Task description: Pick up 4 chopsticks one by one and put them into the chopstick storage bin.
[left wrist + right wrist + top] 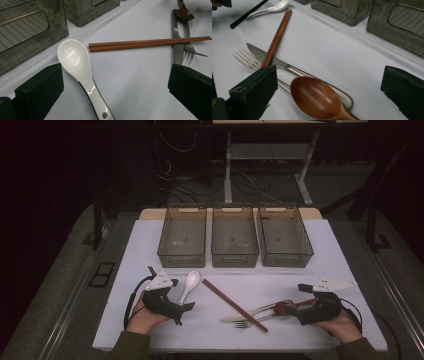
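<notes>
With jaws spread wide, the left gripper (115,82) straddles the white spoon (77,67) for pickup, while the open right gripper (329,92) brackets the wooden spoon (317,97) beside it.

I see the white spoon (80,72) cut off at the bottom edge in my left gripper view. The wooden spoon's (318,98) handle runs off the bottom too. The chopsticks (275,37) hide part of the knife (287,65).

high view: above, facing forward-down | gripper views: low, close; between both jaw pairs lies the reddish-brown wooden chopstick pair (150,43) (276,37)
</notes>
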`<state>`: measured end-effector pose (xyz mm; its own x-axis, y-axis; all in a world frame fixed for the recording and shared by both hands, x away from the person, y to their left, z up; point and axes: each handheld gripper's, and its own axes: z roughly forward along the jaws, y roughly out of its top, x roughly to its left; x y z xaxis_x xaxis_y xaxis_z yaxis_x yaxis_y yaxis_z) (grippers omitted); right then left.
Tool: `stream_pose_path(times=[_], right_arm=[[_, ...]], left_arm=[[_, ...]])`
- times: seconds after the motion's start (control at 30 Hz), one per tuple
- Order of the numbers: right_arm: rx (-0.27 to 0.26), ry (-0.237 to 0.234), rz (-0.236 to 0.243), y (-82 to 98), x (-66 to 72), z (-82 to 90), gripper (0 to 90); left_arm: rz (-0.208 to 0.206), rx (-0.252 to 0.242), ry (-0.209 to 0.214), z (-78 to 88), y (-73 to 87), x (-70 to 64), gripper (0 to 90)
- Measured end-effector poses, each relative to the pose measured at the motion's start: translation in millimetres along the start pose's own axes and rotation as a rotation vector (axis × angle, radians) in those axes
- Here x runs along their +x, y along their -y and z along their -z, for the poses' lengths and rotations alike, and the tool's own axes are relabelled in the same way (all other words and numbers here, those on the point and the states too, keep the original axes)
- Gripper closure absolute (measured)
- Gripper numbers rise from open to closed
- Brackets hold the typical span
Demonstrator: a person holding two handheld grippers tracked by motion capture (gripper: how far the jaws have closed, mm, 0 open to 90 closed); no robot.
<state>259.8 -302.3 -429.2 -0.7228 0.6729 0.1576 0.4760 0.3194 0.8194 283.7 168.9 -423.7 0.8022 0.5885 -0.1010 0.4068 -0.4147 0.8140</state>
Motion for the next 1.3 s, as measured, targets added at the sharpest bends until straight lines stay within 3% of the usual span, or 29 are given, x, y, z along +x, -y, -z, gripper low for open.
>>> stream_pose_path(times=[0.53,0.7,1.3], right_arm=[[0.004,-0.001,-0.02,0.2,-3.1,0.1,0.8],[0.0,-0.001,-0.019,-0.1,-2.4,0.6,4.8],[0.013,-0.011,-0.014,0.6,-0.5,-2.2,4.9]], left_arm=[[0.026,0.042,-0.068,2.6,-0.3,8.2,1.6],[0.046,0.038,-0.097,6.2,0.0,14.4,2.5],[0.08,0.059,-0.203,14.0,0.8,39.8,10.5]])
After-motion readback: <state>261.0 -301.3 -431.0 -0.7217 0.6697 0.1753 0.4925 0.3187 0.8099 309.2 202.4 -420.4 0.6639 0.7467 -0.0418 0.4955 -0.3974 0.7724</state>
